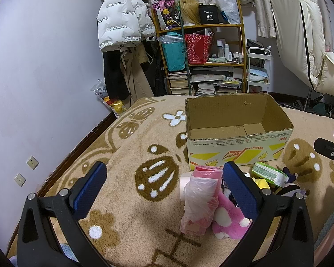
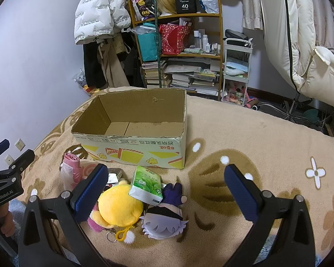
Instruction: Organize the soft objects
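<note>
White puffer jacket [image 1: 124, 15] hanging by a wooden shelf [image 1: 200, 44] (books stacked below), white cart [image 2: 236, 66] beside it, purple wall [image 1: 44, 66] behind.

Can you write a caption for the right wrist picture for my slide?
Open right gripper hovers over a yellow plush, green tissue pack and grey-haired doll before an empty cardboard box.

Both views are evenly and fairly brightly lit by cool indoor light, giving the wall [image 1: 44, 77] a bluish cast. Soft shadows fall on the blanket [image 1: 127, 155] beneath the gripper fingers. No harsh glare. Focus is sharp throughout. Fisheye distortion bends the shelf [image 2: 220, 44] and blanket edges, with black vignetting in the corners.
</note>
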A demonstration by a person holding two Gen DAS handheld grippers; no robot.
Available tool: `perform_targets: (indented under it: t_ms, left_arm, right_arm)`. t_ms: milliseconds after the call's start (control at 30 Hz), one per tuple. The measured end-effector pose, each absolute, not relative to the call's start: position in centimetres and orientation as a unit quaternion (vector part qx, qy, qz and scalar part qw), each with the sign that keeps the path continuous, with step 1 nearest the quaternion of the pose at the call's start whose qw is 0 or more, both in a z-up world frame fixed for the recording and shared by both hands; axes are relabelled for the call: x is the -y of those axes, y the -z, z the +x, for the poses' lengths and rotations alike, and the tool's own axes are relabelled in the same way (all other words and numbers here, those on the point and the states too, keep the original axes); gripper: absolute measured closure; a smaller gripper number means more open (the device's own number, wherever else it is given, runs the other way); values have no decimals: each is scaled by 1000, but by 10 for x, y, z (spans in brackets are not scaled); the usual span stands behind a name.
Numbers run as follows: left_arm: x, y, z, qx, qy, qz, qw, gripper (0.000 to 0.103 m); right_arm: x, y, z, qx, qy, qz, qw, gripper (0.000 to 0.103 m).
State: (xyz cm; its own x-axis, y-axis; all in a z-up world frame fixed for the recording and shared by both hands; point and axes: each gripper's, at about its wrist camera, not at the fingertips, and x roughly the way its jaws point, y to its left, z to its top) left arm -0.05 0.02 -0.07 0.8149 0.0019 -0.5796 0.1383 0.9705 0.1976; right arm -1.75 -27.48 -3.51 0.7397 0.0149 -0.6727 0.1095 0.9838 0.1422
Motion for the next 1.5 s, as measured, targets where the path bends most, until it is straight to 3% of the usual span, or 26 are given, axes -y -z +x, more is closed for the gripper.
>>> perform_targets:
  t_ms: [733,1200,1500]
  left_arm:
    - [6,12,5,-342,31,165,925,0]
    - [10,22,33,-338,63,126,931,0]
    - [25,44,50,-401,86,121,904,0]
  right_arm:
    - [273,39,-17,-366,24,81,927,0]
    - [273,46,3,-385,-5,111,916,0]
    - [271,62,33,-414,-30,130,901,0]
